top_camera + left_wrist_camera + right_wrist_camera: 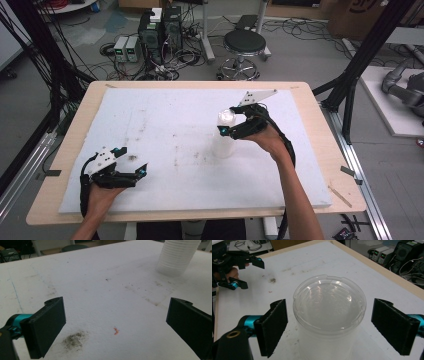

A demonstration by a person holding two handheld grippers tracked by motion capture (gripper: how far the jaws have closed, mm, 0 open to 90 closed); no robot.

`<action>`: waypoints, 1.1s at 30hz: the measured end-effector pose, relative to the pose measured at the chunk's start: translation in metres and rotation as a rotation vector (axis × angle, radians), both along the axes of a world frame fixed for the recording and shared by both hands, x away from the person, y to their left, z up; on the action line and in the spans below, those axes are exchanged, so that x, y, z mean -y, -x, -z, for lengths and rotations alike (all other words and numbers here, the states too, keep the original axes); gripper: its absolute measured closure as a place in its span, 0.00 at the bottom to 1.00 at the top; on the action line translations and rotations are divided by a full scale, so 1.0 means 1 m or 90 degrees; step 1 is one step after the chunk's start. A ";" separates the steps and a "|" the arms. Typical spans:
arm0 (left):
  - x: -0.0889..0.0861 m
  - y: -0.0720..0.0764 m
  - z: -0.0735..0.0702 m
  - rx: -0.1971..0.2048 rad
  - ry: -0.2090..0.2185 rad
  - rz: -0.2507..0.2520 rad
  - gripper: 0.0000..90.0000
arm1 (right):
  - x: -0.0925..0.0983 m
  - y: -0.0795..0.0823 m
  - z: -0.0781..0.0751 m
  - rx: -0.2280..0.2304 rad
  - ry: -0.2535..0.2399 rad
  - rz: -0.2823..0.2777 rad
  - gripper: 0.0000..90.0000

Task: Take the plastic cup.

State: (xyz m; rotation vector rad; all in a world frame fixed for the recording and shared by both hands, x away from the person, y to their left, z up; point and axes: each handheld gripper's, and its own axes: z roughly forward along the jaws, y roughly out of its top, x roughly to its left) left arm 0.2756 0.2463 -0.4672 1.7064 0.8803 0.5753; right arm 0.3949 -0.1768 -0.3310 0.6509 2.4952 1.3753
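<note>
**Straddling the cup stack, right claw not yet closed**

Hovering at the top of the stack of cups (223,136), your right gripper (235,120) has its jaws spread wide, one either side of the rim with a gap on each side, nothing gripped. In the right gripper view the topmost clear cup (329,305) sits between the pads (273,323), mouth up, with what looks like a clear lid across it.

Location: the stack stands right of centre on the white foam board (165,115), well apart from your left gripper (131,170), which rests released near the board's near-left corner, holding nothing. Its own view shows a dark smudge (73,340) and a small orange fleck (116,331) on the board between the spread jaws.

Axis: the stack's long axis is vertical; the cups are nested, mouths upward, no visible tilt.

Handling, by judgement: thin plastic, light, smooth-walled, easily crushed or bowed. Take hold just under the rim, where the wall is stiffest, and close gently. Nested cups may cling, so a lift could bring several up or topple the stack.
</note>
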 end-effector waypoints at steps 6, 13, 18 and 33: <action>0.000 0.000 0.000 -0.001 -0.001 0.002 0.03 | -0.007 -0.002 0.005 -0.012 0.017 -0.003 0.15; -0.001 0.000 0.000 0.000 -0.002 0.003 0.03 | -0.007 -0.004 0.011 -0.014 0.006 0.002 0.15; -0.001 0.000 0.000 -0.001 -0.002 0.003 0.03 | -0.009 -0.005 0.015 -0.022 0.014 0.001 0.16; -0.001 0.000 0.000 -0.001 -0.001 0.002 0.03 | -0.009 -0.007 0.016 -0.029 0.027 0.005 0.24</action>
